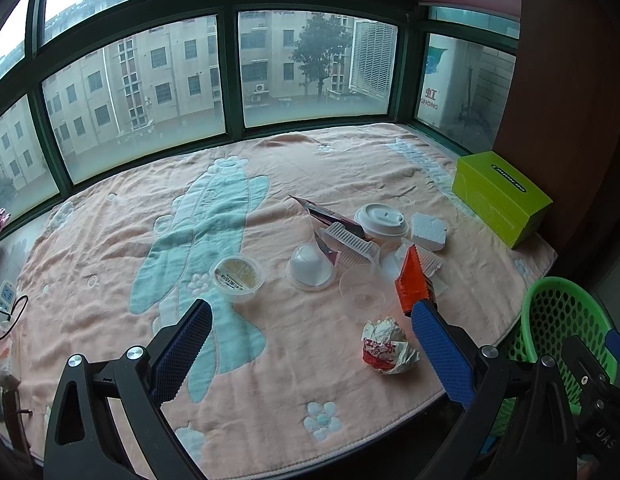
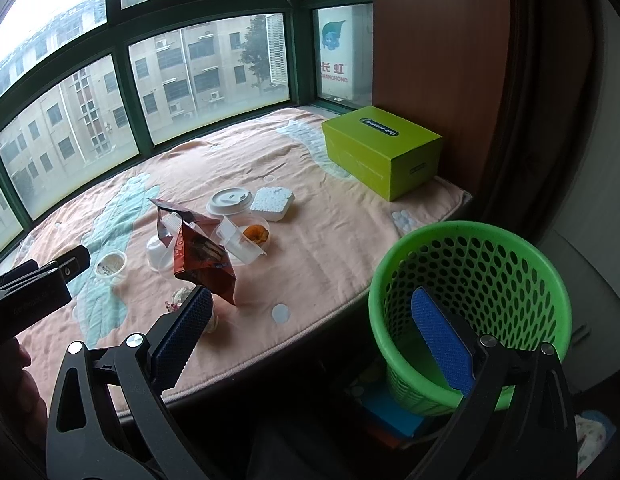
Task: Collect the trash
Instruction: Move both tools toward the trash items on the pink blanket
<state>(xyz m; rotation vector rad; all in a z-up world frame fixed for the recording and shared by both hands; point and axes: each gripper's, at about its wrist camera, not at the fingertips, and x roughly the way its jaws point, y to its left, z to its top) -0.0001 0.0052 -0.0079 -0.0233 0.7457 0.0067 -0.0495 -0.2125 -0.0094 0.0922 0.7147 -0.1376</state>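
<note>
My left gripper, jaws spread and empty, hovers with the crumpled wrapper just inside its right finger, nearest of the trash on the blanket. My right gripper, also released, faces the green basket ahead-right.

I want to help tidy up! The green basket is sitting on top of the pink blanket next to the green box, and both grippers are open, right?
Not quite. The green basket isn't on the pink blanket; the right wrist view shows it standing below the blanket's edge, off to the side. The green box is on the blanket. The left gripper and right gripper are both open.
</note>
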